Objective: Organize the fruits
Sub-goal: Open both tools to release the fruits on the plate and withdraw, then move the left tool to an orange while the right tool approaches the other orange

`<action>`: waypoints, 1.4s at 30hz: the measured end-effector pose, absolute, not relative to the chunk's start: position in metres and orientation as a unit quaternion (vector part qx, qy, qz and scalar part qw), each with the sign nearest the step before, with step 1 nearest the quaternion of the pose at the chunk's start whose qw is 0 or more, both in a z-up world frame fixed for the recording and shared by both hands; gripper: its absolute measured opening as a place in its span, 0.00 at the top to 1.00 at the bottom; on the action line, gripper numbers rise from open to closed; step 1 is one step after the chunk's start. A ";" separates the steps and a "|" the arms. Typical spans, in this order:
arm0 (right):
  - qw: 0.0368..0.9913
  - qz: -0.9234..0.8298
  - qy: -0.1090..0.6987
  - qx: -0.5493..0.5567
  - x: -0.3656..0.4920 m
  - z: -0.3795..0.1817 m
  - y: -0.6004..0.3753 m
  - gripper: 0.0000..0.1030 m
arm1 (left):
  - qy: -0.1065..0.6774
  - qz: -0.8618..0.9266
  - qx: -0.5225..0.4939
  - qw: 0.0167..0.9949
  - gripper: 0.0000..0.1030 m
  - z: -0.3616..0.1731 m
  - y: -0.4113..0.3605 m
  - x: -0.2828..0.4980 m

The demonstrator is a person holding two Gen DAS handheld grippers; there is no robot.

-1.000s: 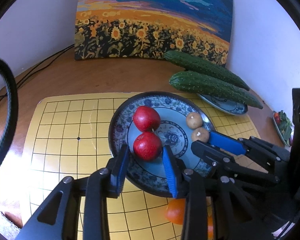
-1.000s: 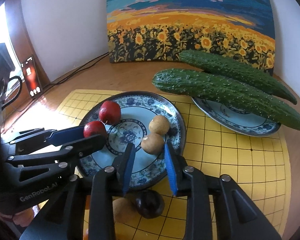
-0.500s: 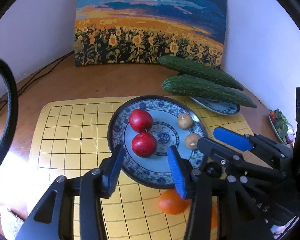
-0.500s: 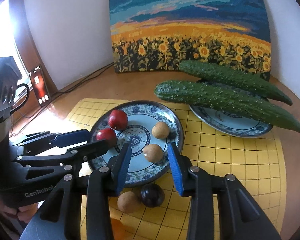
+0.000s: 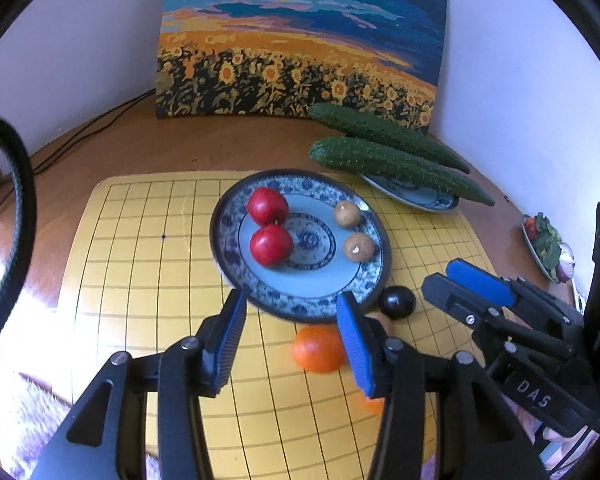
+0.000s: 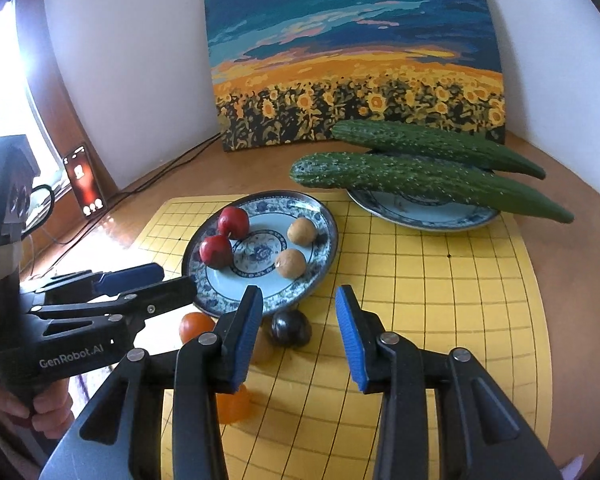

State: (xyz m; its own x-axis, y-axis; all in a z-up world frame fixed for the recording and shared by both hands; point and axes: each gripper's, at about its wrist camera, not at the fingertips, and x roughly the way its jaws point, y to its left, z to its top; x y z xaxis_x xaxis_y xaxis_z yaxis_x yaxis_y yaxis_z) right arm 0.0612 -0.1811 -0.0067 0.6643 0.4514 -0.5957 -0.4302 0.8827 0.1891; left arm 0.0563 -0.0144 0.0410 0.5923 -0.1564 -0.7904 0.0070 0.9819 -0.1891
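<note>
A wooden table (image 5: 204, 148) in a white-walled corner holds a yellow grid mat (image 5: 132, 264) and a sunflower painting (image 5: 300, 40) against the wall. On the mat, a blue patterned plate (image 5: 300, 300) carries two red fruits (image 5: 271, 245) and two brown fruits (image 5: 358, 247). An orange (image 5: 318, 349) and a dark plum (image 5: 398, 302) lie just in front of the plate. Two cucumbers (image 6: 420, 178) rest across a second plate (image 6: 420, 216). The left gripper (image 5: 292, 340) and right gripper (image 6: 298, 336) hover with jaws apart, holding nothing.
</note>
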 end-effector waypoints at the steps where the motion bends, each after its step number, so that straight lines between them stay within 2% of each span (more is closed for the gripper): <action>1: 0.912 0.241 0.331 0.018 0.059 -0.007 -0.182 0.62 | 0.449 -0.045 -0.083 0.889 0.52 0.041 -0.014 0.053; 42: 0.910 0.221 0.350 0.020 0.033 -0.033 -0.205 0.62 | 0.475 -0.040 -0.071 0.876 0.52 0.011 -0.041 0.050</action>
